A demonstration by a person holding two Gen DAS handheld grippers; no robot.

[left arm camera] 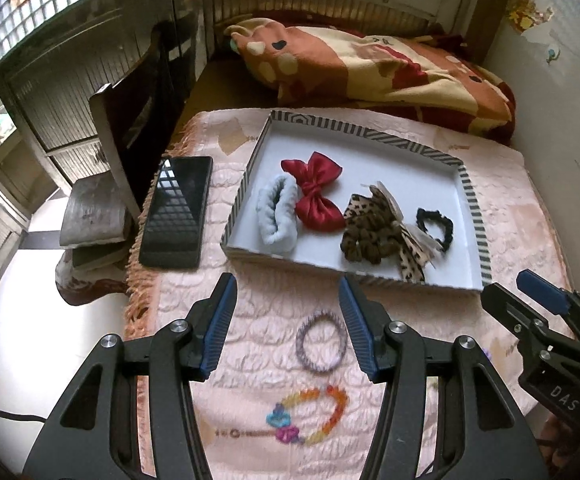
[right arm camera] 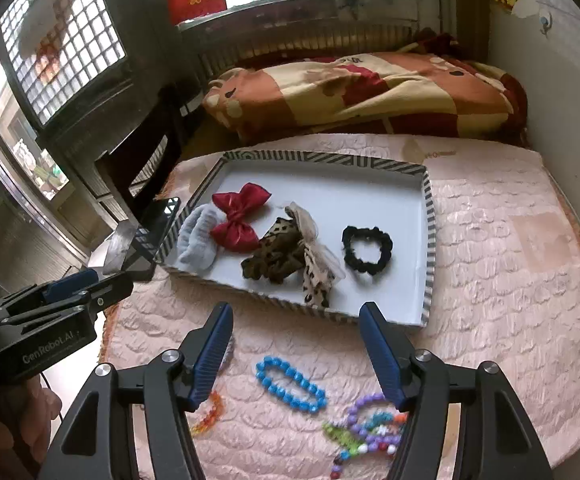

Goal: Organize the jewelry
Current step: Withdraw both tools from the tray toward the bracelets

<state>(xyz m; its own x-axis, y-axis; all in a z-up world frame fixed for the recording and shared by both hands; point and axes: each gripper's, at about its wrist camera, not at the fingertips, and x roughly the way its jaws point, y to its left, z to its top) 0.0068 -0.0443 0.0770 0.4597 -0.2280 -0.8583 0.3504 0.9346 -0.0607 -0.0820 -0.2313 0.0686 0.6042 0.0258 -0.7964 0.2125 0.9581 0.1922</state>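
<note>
Hovering low over the pink quilted table (left arm camera: 501, 220), the left hand-held gripper (left arm camera: 288, 322) gapes wide and empty, a grey bead bracelet (left arm camera: 321, 342) lying between its fingers. The right hand-held gripper (right arm camera: 295, 354) is equally wide and empty above a blue bead bracelet (right arm camera: 290, 384). Mid-frame, the striped tray (left arm camera: 471, 196) holds a red bow (left arm camera: 313, 192), scrunchies and a leopard bow. A phone (left arm camera: 178, 210) lies left of it.

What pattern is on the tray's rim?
Black-and-white stripes on the tray; the right wrist view shows it best.
</note>
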